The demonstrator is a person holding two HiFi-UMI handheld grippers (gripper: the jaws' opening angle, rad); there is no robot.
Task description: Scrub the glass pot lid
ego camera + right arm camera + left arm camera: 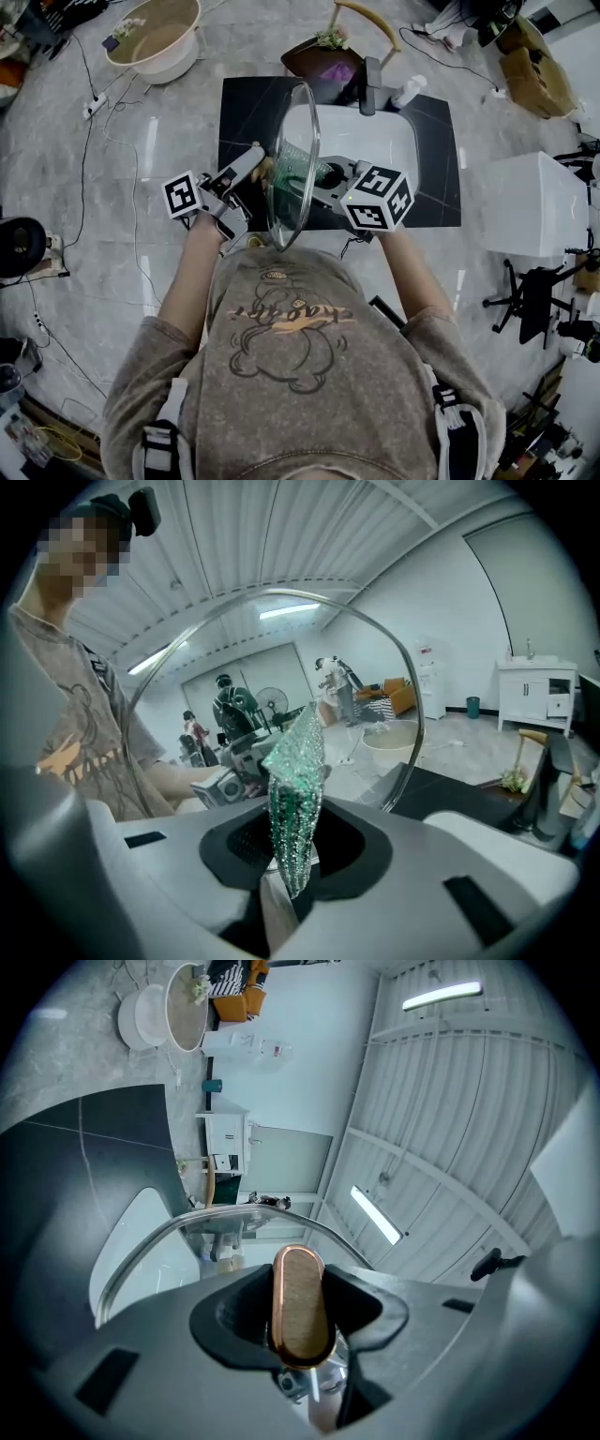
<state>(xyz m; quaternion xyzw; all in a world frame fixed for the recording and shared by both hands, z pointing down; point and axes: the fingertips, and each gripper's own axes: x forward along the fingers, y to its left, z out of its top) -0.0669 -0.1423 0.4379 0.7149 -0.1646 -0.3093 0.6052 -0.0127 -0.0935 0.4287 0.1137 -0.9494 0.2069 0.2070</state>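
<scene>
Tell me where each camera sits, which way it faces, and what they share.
Head view: on the person's head, steeply down at the glass pot lid over the sink; shirt, forearms, left gripper, right gripper show.
Left gripper view: on that gripper, along jaws clamped on the lid's knob.
Right gripper view: on that gripper, toward the lid past its green scrubber; the shirt shows.
Shared: all see the lid.

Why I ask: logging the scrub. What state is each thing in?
Lid: held on edge over the sink, by its knob.
Knob: clamped in the left tongs.
Left tongs: shut on the knob.
Scourer: pinched in the right tongs, at the lid's underside; contact unclear.
Right tongs: shut on the scourer.
Tap: no stream visible.
</scene>
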